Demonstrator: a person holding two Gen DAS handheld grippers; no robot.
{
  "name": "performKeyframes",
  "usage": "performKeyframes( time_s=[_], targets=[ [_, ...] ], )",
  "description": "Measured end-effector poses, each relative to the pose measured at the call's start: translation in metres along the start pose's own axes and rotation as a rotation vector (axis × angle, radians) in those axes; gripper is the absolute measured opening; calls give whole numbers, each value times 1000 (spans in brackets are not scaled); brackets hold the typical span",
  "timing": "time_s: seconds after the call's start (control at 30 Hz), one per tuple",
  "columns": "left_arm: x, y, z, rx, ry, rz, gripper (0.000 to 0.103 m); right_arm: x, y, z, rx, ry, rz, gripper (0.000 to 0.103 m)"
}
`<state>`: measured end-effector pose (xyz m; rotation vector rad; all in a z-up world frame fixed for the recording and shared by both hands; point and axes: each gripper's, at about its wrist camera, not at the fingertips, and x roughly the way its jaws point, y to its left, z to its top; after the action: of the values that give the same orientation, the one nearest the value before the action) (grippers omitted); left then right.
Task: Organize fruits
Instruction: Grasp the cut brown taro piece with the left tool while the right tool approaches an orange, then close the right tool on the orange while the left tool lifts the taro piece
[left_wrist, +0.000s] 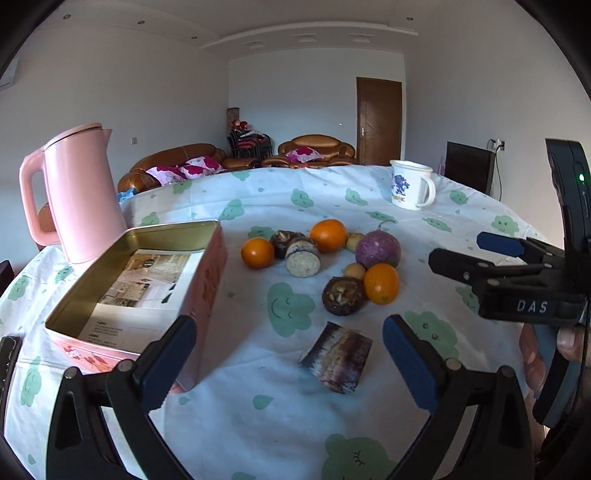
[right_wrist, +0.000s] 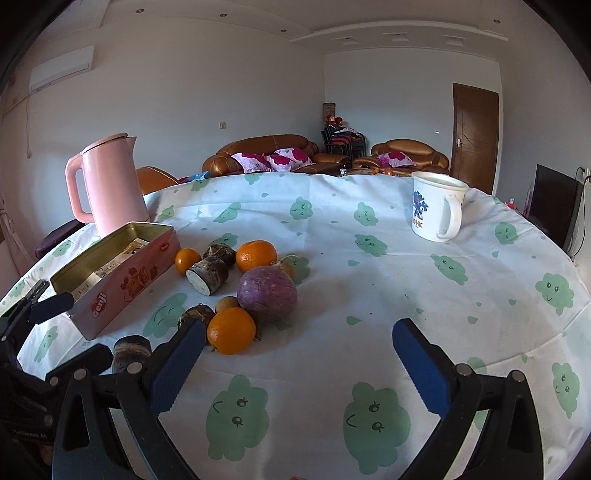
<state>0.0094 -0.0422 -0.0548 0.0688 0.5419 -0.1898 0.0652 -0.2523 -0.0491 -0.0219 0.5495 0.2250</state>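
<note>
Three oranges (left_wrist: 257, 252) (left_wrist: 328, 235) (left_wrist: 381, 283), a purple round fruit (left_wrist: 378, 249), brown cut root pieces (left_wrist: 302, 256) (left_wrist: 343, 295) and small yellowish fruits (left_wrist: 354, 270) lie clustered on the cloth. An open pink tin (left_wrist: 173, 226) with paper inside stands left of them. My left gripper (left_wrist: 291, 354) is open, low over the cloth, and a striped cut piece (left_wrist: 338, 356) lies between its fingers untouched. My right gripper (right_wrist: 299, 343) is open and holds nothing; the nearest orange (right_wrist: 231, 335) and the purple fruit (right_wrist: 266, 294) sit just beyond its left finger.
A pink kettle (left_wrist: 81, 192) stands behind the tin at the far left. A white mug (left_wrist: 410, 184) stands at the far right edge of the round table with its cloud-print cloth (right_wrist: 369, 258). Sofas and a door are beyond.
</note>
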Motion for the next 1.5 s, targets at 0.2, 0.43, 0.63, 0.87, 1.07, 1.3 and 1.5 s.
performKeyframes(
  time_s=[0.2, 0.43, 0.63, 0.87, 1.07, 1.3, 1.5],
  targets=[
    [17, -15, -4, 42, 79, -65, 75, 3, 1, -2, 1, 7, 8, 102],
    [25, -13, -5, 33, 127, -153, 47, 16, 15, 2, -37, 50, 44, 96],
    [21, -5, -2, 6, 116, -165, 39, 37, 22, 3, -27, 133, 103, 67],
    [23, 8, 13, 2, 93, -131, 38, 49, 26, 6, -19, 187, 155, 58],
    [27, 6, 14, 13, 106, -135, 38, 61, 29, 3, -10, 244, 201, 58],
    [35, 15, 20, -20, 91, -124, 38, 62, 32, 1, -15, 251, 243, 42],
    [30, 18, 17, -34, 52, -107, 38, 52, 36, 0, -42, 198, 232, 42]
  ],
)
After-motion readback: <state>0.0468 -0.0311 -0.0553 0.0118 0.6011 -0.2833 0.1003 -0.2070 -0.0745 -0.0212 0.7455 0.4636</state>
